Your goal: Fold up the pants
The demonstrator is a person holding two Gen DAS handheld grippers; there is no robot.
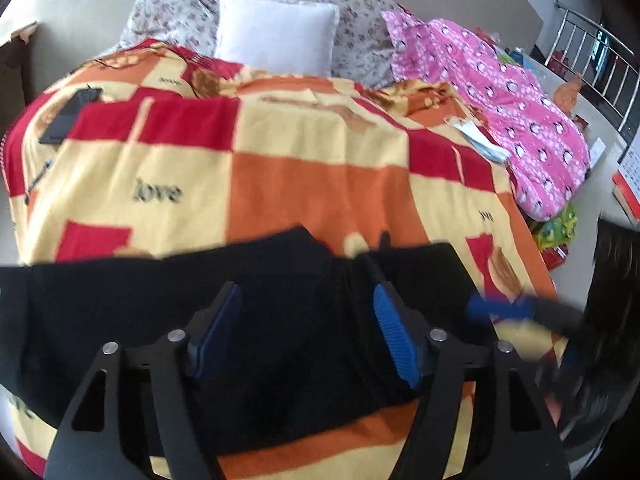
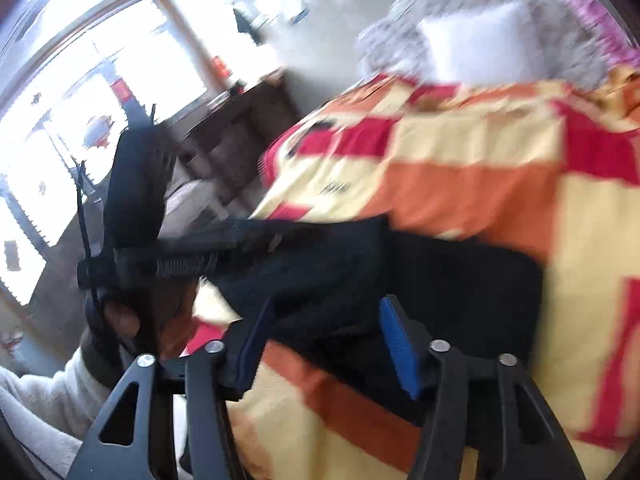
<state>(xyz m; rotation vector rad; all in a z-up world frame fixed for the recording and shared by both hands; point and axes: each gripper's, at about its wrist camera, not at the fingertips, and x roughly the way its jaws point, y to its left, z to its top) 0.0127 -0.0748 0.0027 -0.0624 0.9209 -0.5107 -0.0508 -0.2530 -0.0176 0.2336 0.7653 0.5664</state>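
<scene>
Apparently both tongs are free of cloth right now. Left tongs (image 1: 306,304) stand spread wide above the black pants (image 1: 160,312), blue pads clear of the fabric, nothing pinched between them. Right tongs (image 2: 326,328) also parted, hovering over the same dark bundle (image 2: 440,280), pads not pressing on anything I can make out; that view is smeared with motion, so fine contact is hard to read.

Pants lie on the bed, on the checked blanket (image 1: 300,184) of red, orange and yellow, near its close edge. They look doubled over into a broad band running side to side, with an overlapped layer toward the right in the left wrist view. My reading: one fold is laid down and the cloth is left flat so it keeps its shape.

White pillow (image 1: 276,36) and pink patterned cloth (image 1: 500,100) sit well apart at the far end, out of the working area.

In the right wrist view the other handle is held in a hand (image 2: 120,316), a pale fleecy sleeve (image 2: 40,400) below it.

Next move, I judge: pick new corners for another fold, gripping both layers so they do not slide.
</scene>
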